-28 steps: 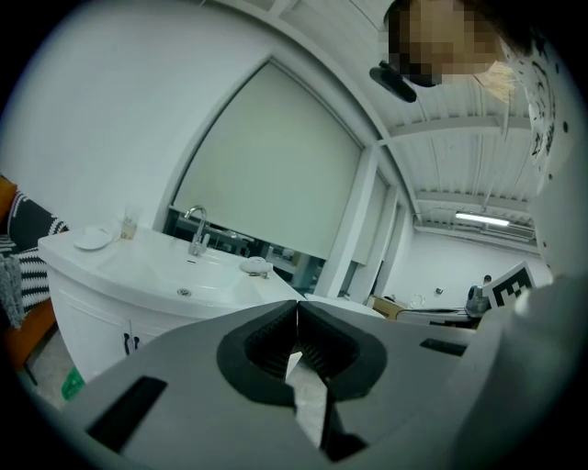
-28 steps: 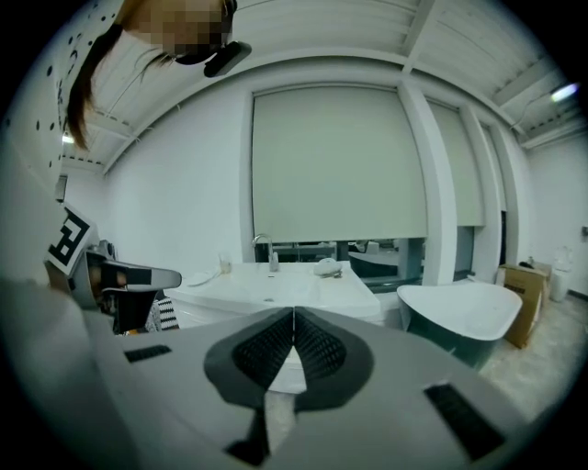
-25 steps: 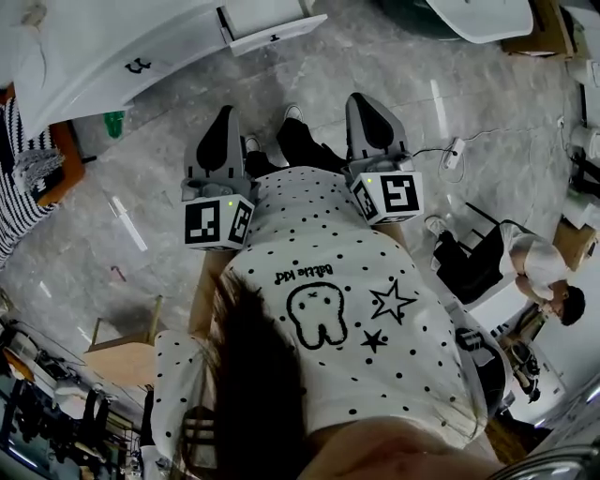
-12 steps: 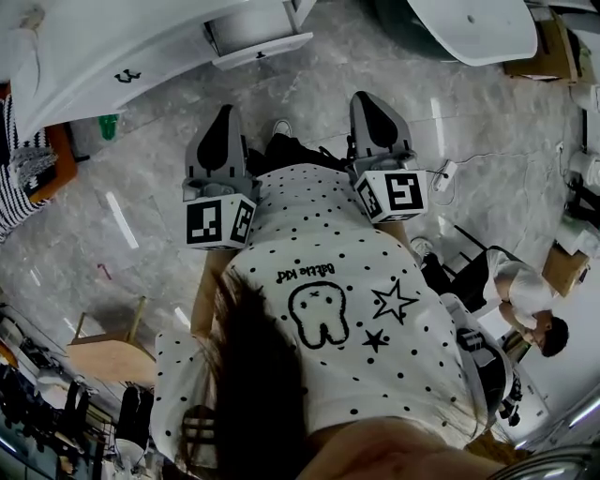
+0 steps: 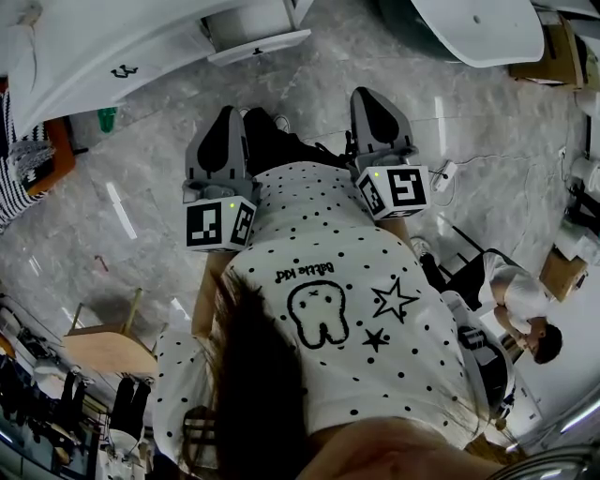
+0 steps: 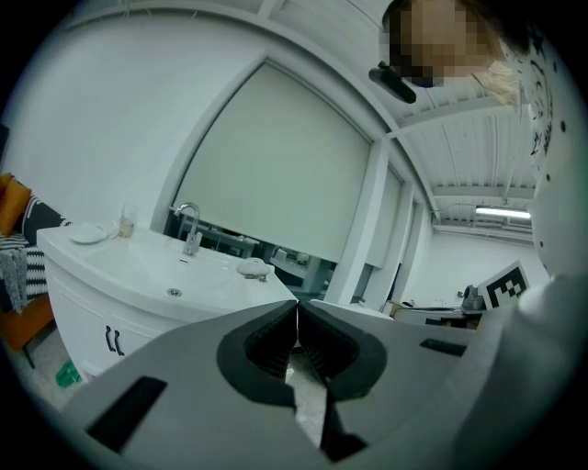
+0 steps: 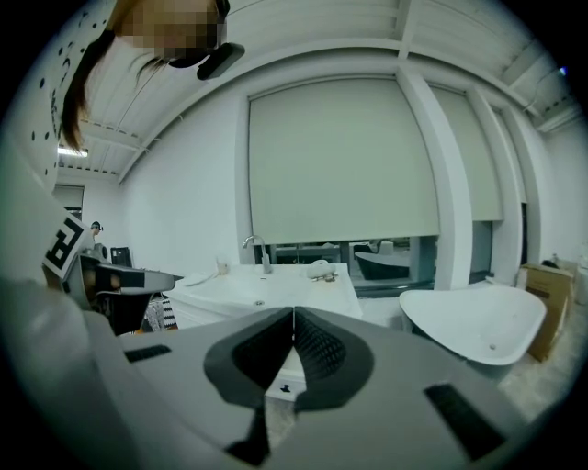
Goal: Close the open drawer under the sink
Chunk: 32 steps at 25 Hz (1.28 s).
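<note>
Far right, white tub (image 5: pixel 478 23) beside cardboard box (image 5: pixel 551 58); near right, seated person (image 5: pixel 516 300); far left, small green object (image 5: pixel 110 120) on grey marbled floor (image 5: pixel 159 178).

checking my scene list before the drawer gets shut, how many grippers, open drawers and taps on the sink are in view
grippers: 2, left gripper and right gripper, both shut and empty
open drawers: 1, the drawer
taps on the sink: 1, the tap
total: 4

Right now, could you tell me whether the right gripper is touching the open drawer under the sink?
Apart. In the head view, a stretch of floor lies between the right gripper and the open drawer.
</note>
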Each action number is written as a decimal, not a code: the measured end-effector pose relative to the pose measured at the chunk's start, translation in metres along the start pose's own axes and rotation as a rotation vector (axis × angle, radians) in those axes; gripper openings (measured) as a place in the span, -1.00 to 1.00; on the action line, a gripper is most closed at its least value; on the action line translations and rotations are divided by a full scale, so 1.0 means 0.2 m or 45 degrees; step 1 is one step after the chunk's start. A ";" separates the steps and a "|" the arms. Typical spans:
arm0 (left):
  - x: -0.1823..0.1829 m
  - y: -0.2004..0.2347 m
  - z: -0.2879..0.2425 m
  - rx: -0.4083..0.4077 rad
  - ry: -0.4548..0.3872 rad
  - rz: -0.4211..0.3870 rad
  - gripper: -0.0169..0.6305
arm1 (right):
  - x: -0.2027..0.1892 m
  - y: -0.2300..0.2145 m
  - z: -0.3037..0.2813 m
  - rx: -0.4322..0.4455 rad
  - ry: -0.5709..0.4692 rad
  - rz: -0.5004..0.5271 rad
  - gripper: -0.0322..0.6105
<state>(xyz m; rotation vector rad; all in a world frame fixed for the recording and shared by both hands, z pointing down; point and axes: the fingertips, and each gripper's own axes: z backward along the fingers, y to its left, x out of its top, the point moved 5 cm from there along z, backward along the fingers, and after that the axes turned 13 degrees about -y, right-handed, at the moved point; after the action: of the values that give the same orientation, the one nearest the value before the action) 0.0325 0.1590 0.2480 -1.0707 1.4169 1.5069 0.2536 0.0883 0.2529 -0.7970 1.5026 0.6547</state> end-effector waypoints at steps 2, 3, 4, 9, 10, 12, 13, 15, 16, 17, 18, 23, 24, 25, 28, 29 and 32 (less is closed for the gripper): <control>0.00 0.02 -0.01 0.004 0.002 0.011 -0.92 | 0.00 0.01 -0.02 0.005 0.011 0.004 -0.86; 0.00 0.03 -0.02 0.006 0.005 0.018 -0.92 | 0.00 0.01 -0.03 0.004 0.017 0.008 -0.86; 0.00 0.04 -0.03 0.005 0.010 0.024 -0.92 | 0.00 0.01 -0.05 0.000 0.022 0.011 -0.86; 0.00 0.12 -0.15 -0.001 0.018 0.046 -0.92 | -0.01 0.00 -0.16 -0.021 0.047 0.037 -0.86; 0.01 0.14 -0.19 -0.005 0.021 0.050 -0.92 | -0.01 0.00 -0.20 -0.021 0.053 0.044 -0.86; 0.04 0.19 -0.26 -0.015 0.017 0.054 -0.92 | 0.01 0.01 -0.28 -0.016 0.061 0.053 -0.86; 0.06 0.21 -0.30 -0.018 0.011 0.058 -0.92 | 0.02 0.02 -0.33 -0.015 0.062 0.056 -0.86; 0.11 0.26 -0.37 -0.020 -0.004 0.070 -0.92 | 0.06 0.02 -0.41 -0.017 0.059 0.060 -0.86; 0.13 0.29 -0.41 -0.021 -0.010 0.074 -0.92 | 0.07 0.02 -0.45 -0.022 0.051 0.057 -0.86; 0.15 0.31 -0.44 -0.023 -0.015 0.077 -0.92 | 0.09 0.02 -0.48 -0.028 0.042 0.051 -0.86; 0.16 0.32 -0.47 -0.027 -0.019 0.076 -0.92 | 0.10 0.02 -0.52 -0.033 0.034 0.045 -0.86; 0.17 0.42 -0.57 -0.041 -0.005 0.059 -0.92 | 0.08 0.02 -0.66 -0.046 0.031 0.028 -0.86; 0.16 0.45 -0.59 -0.039 0.003 0.057 -0.92 | 0.07 0.03 -0.68 -0.050 0.034 0.023 -0.86; 0.16 0.47 -0.60 -0.035 0.012 0.057 -0.92 | 0.06 0.03 -0.70 -0.053 0.039 0.017 -0.86; 0.16 0.52 -0.61 -0.012 0.019 0.060 -0.92 | 0.03 0.04 -0.75 -0.050 0.053 0.007 -0.86; 0.16 0.53 -0.60 -0.002 0.019 0.063 -0.92 | 0.03 0.05 -0.76 -0.044 0.058 0.007 -0.86; 0.16 0.56 -0.61 0.024 0.025 0.068 -0.92 | 0.03 0.05 -0.78 -0.024 0.065 0.003 -0.86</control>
<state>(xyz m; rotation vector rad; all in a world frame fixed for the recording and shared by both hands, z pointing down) -0.0756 0.0309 0.2518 -1.0463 1.4809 1.5214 0.1512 -0.0308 0.2612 -0.8323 1.5457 0.6552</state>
